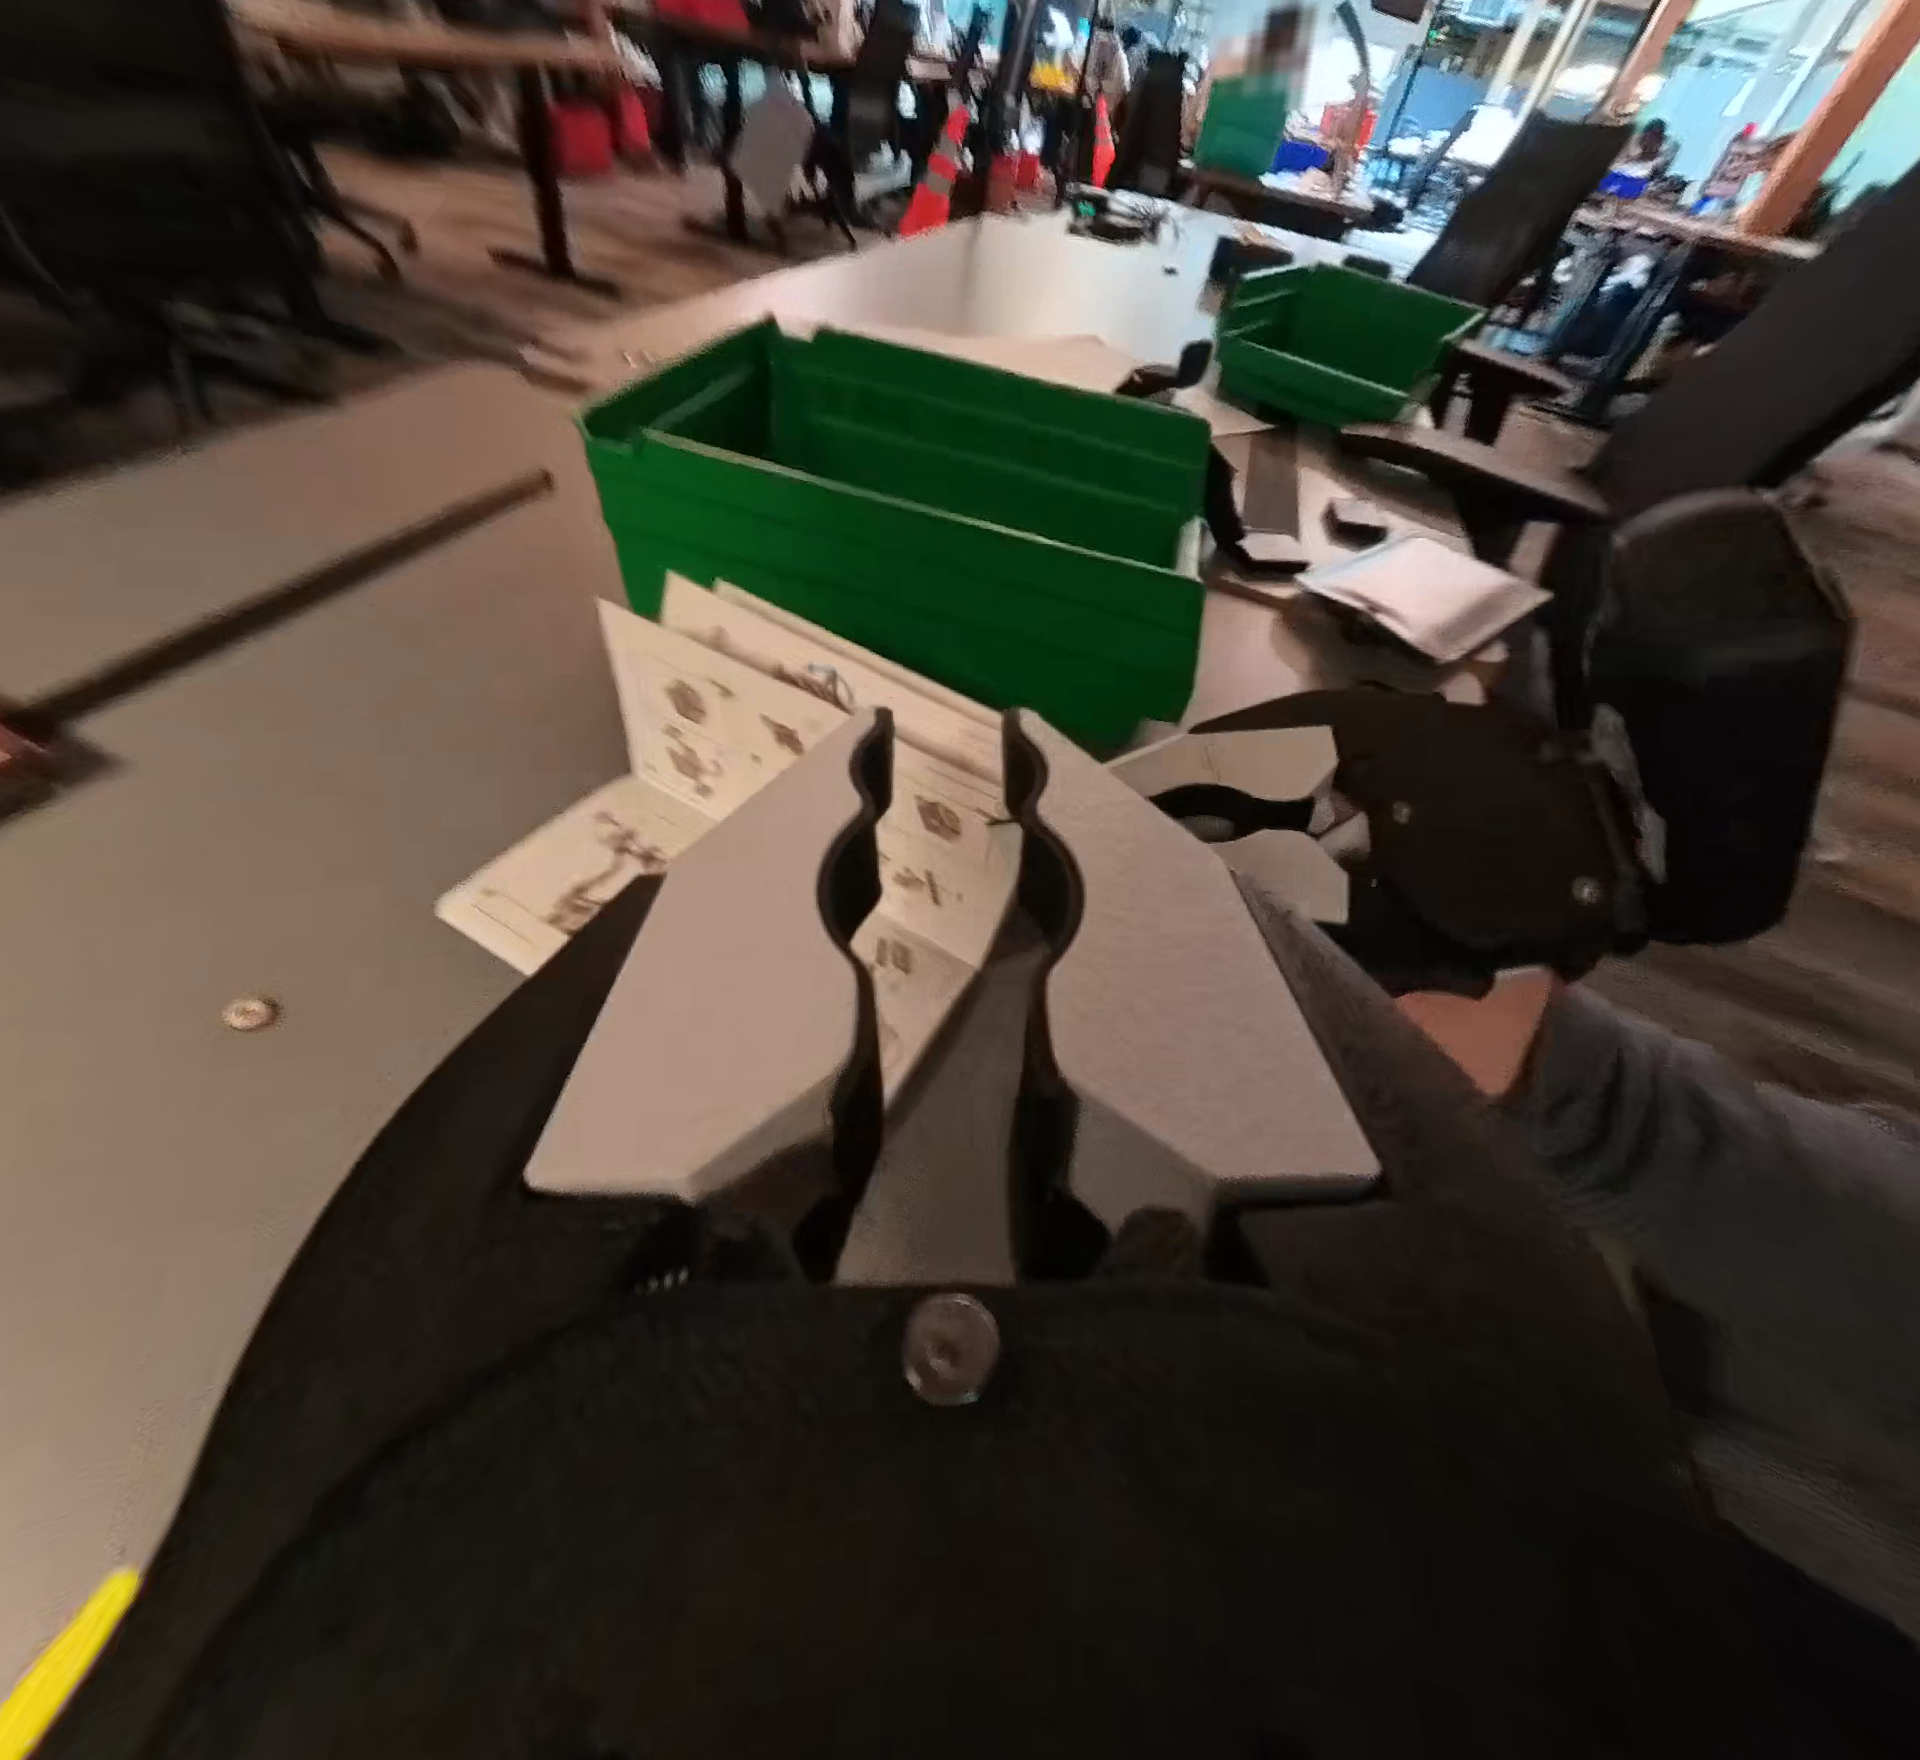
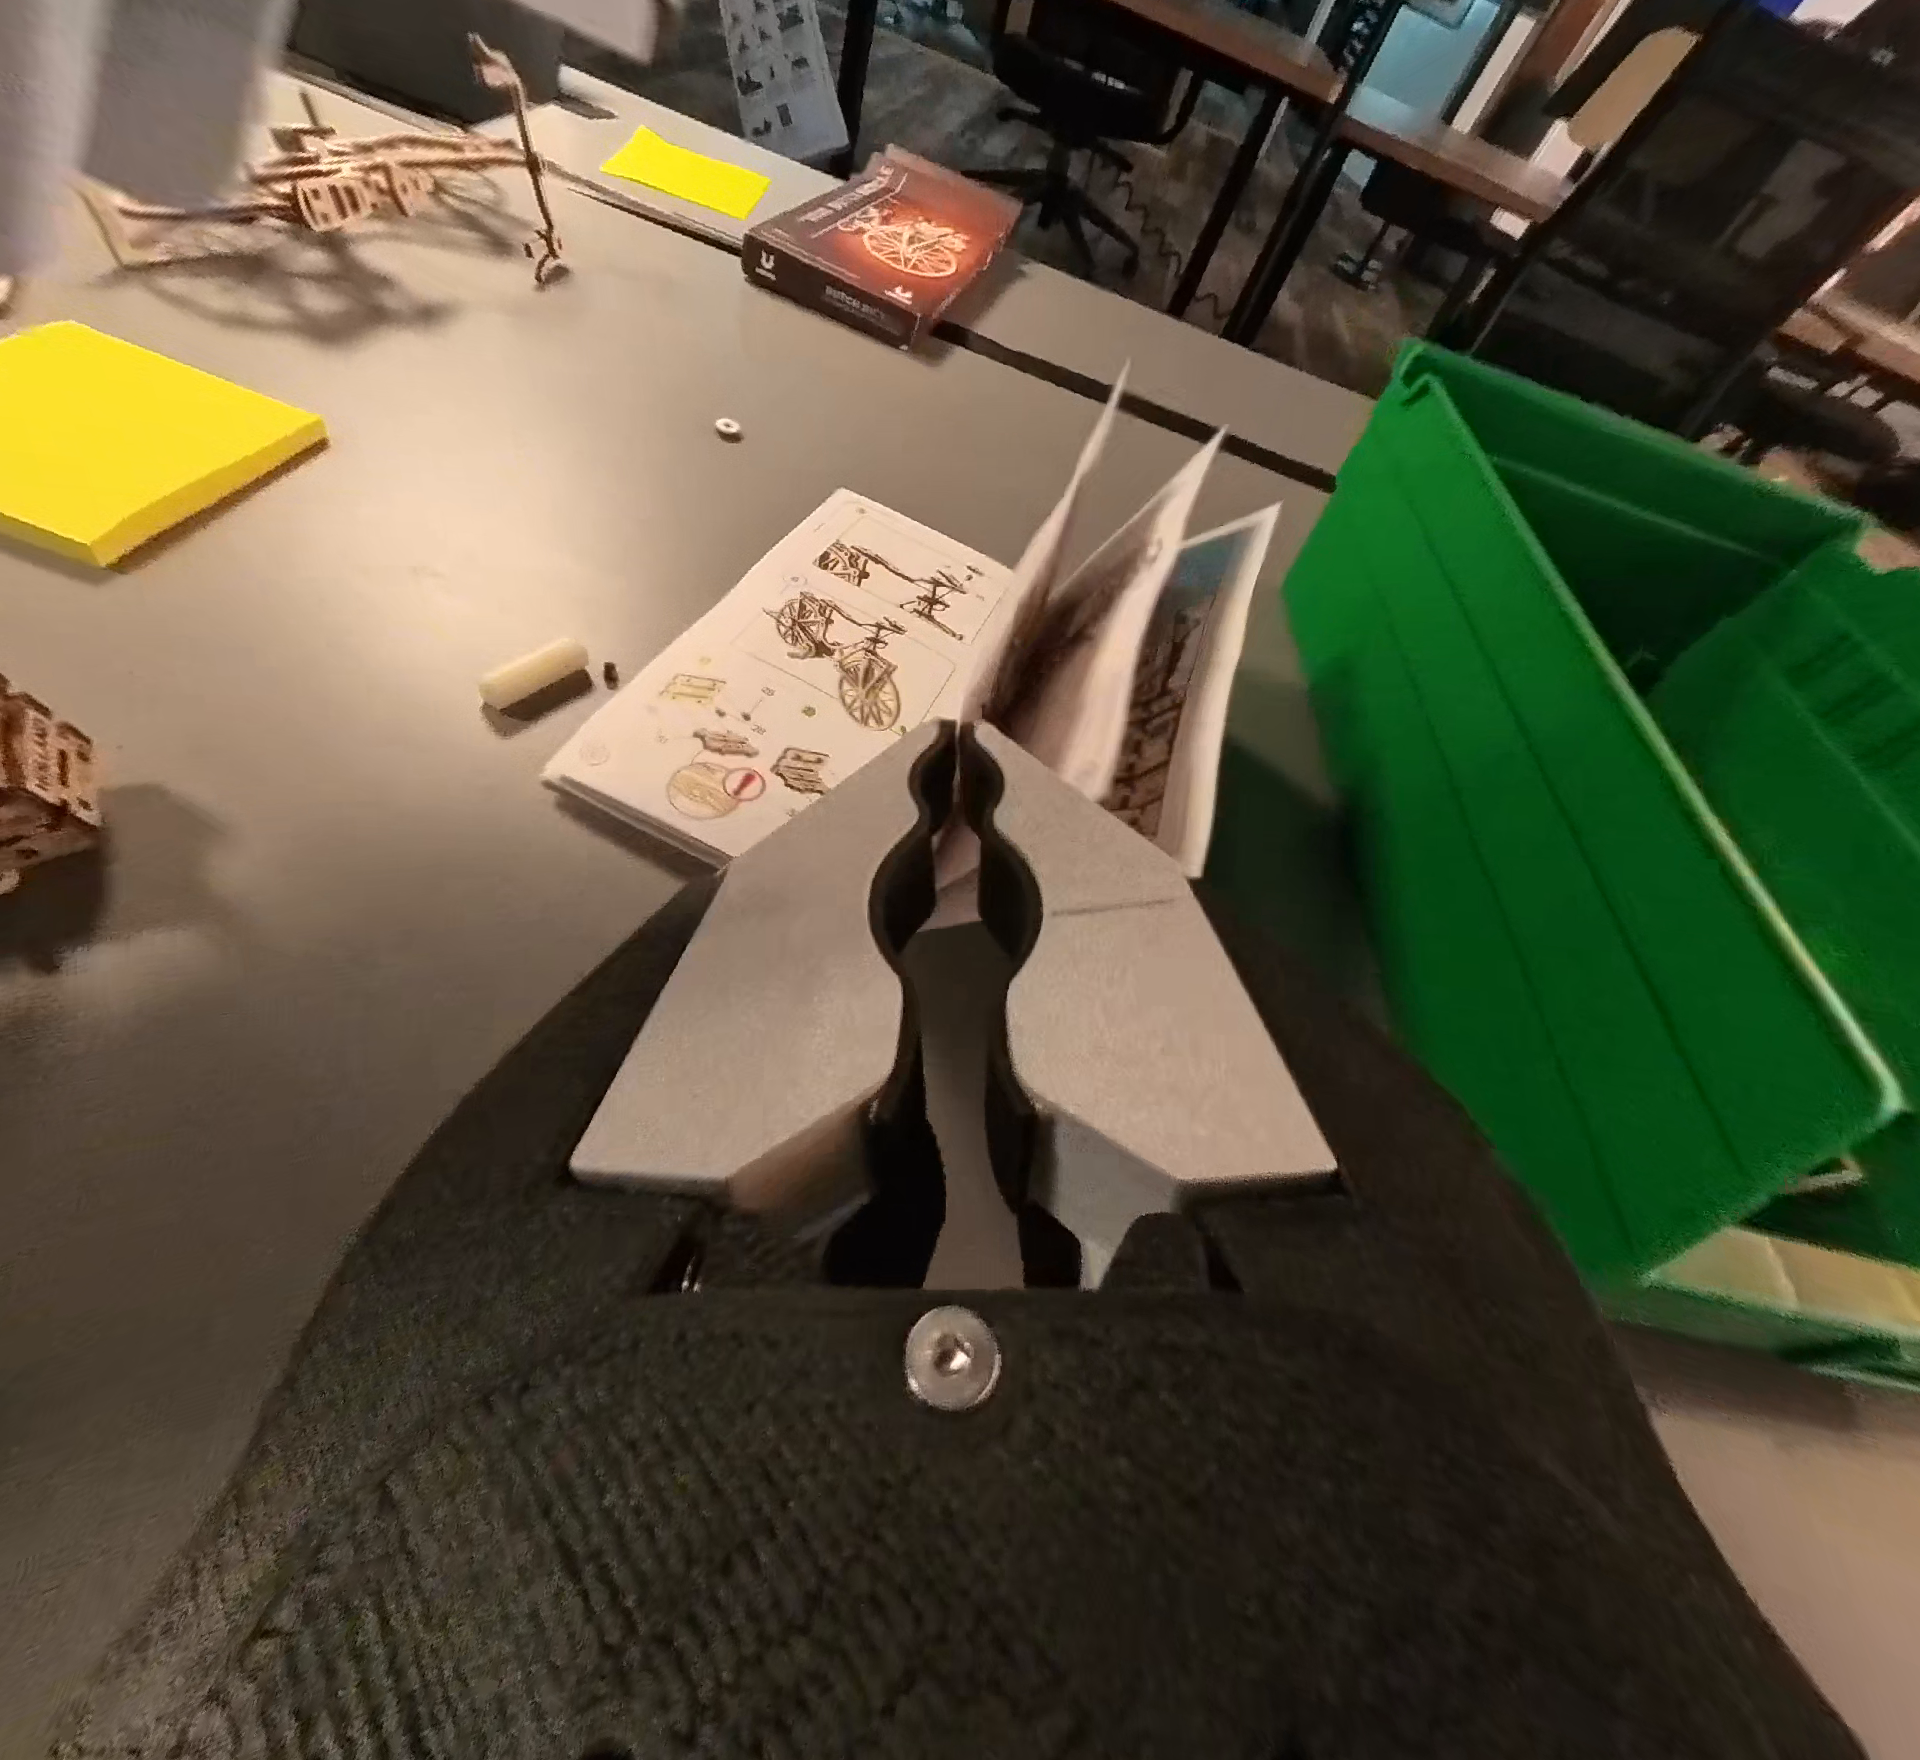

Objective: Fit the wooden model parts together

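An open instruction booklet (image 2: 800,661) lies on the grey table (image 2: 416,505). My right gripper (image 2: 957,742) is shut at its tips on the booklet's pages, which stand fanned up (image 2: 1132,630) just behind the fingers. White paper shows between the pads. My left gripper (image 1: 945,734) is open and empty, hovering over the same booklet (image 1: 717,754). The right gripper also shows in the left wrist view (image 1: 1247,806), at the booklet's right edge. Wooden model parts lie far left: a partly built frame (image 2: 353,188), an upright strut (image 2: 525,152) and a block (image 2: 42,775).
A green bin (image 2: 1610,775) stands right of the booklet and also shows in the left wrist view (image 1: 904,515). A yellow pad (image 2: 135,443), a yellow note (image 2: 686,170), a dark box (image 2: 883,250), a cream cylinder (image 2: 535,671) and a small washer (image 2: 727,427) lie on the table. There is about 10 cm between the tips of the two grippers.
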`<state>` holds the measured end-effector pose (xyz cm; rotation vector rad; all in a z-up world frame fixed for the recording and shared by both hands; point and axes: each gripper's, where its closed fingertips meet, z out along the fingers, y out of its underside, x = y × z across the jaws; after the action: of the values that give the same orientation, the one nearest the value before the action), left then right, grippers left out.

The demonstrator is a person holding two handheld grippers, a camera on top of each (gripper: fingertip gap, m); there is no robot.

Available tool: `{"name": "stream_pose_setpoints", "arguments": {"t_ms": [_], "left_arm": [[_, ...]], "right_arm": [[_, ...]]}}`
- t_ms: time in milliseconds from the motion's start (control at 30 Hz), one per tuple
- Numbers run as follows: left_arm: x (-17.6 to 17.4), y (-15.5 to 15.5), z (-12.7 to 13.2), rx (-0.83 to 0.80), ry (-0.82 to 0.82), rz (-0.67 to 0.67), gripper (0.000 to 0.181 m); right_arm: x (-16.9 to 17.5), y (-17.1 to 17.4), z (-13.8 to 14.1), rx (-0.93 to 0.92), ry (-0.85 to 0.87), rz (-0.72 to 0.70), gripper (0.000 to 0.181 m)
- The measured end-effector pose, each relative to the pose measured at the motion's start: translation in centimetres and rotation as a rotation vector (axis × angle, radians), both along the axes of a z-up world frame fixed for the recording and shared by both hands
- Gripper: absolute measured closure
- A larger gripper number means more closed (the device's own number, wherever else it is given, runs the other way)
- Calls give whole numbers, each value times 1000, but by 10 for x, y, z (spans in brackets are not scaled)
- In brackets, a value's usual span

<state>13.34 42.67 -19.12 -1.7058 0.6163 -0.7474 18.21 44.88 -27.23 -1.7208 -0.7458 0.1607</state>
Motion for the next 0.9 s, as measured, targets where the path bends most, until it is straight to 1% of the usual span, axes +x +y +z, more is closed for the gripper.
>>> {"name": "stream_pose_setpoints", "arguments": {"t_ms": [133, 200, 300, 367, 433, 467, 533, 567, 767, 800, 867, 900], "left_arm": [[10, 11, -19, -223, -60, -96, 161], [10, 20, -30, -315, -68, -93, 159], [11, 32, -45, -477, -144, -106, 145], [14, 38, -48, -560, -236, -126, 138], [17, 41, -53, -633, -295, -148, 133], [19, 43, -56, -659, -302, -149, 136], [18, 46, -62, -680, -309, -132, 151], [18, 47, -63, -689, -326, -132, 154], [25, 43, -65, -751, -396, -178, 158], [26, 43, -66, -757, -396, -179, 161], [28, 44, -69, -766, -389, -177, 177], [29, 44, -69, -772, -399, -180, 181]], "right_arm": [[-3, -1, -1, 52, -41, -3, 181], [-4, -1, -2, 71, -60, -3, 181], [-6, -2, -4, 94, -111, -4, 181], [-8, -3, -4, 114, -135, -2, 181], [-9, -3, -4, 129, -162, -1, 181], [-10, -3, -5, 133, -172, 0, 181], [-11, -4, -5, 138, -184, 3, 181], [-11, -4, -6, 138, -188, 5, 181], [-12, -5, -6, 139, -190, 11, 181], [-12, -5, -6, 138, -188, 12, 181], [-12, -5, -6, 138, -184, 12, 181], [-11, -5, -5, 138, -182, 11, 181]]}}
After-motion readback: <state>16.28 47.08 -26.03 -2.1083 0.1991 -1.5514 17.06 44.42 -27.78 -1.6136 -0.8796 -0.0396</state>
